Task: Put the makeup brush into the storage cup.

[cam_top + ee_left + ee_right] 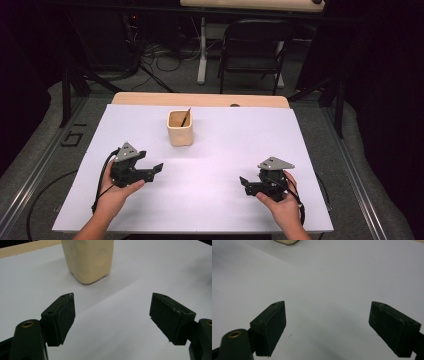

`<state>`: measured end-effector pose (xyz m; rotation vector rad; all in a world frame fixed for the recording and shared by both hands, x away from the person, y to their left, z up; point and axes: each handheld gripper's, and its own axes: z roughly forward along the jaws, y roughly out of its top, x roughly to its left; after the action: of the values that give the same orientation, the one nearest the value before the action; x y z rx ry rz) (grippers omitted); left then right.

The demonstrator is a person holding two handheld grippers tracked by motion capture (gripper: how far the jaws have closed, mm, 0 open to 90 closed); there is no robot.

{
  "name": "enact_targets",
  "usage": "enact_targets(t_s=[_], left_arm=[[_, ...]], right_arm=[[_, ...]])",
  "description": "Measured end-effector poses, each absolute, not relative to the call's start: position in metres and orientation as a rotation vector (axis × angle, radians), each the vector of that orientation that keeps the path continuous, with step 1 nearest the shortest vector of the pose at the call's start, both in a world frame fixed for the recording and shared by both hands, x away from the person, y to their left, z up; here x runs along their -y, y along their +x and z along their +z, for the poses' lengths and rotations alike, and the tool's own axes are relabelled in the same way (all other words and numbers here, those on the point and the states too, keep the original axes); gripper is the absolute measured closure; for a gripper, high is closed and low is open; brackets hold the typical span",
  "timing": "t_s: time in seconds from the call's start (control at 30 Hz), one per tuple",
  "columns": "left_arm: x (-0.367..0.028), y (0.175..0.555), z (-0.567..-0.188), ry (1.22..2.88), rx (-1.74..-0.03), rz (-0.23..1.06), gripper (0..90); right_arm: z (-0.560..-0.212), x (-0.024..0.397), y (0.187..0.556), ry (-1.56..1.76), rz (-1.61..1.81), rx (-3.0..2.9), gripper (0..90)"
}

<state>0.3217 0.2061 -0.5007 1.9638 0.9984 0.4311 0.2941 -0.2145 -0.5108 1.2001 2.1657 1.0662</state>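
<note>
Black rubber pads face each other across a wide gap on the left gripper [150, 170], and nothing lies between them; its jaws stand well open above the bare white sheet [210, 200]. I judge it is held so because the cream cup [180, 128] is a wide thing, and the jaws must be spread to take it. In the left gripper view the cup [87, 260] stands straight ahead, far from the pads, so this gripper seems aimed at it.

The right gripper [246, 186] is at the near right of the sheet, low over it, also with its jaws far apart and holding nothing. In its own view the bottom of the cup [285, 241] appears at the far edge, well apart from it.

The cup stands upright at the far middle of the sheet, between the two grippers in left and right. A thin dark stick [185, 118] leans inside it against the right wall; the cup's wall keeps it tilted and not fallen. What the stick is I cannot tell.
</note>
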Motion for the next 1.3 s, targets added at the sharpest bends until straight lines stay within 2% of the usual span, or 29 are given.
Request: enact_targets(t_s=[1.3], left_arm=[[-0.215, 0.317, -0.530, 1.982, -1.026, 0.453, 22.6]], right_arm=[[-0.536, 0.233, 0.297, 1.255, 1.021, -2.149, 14.0]])
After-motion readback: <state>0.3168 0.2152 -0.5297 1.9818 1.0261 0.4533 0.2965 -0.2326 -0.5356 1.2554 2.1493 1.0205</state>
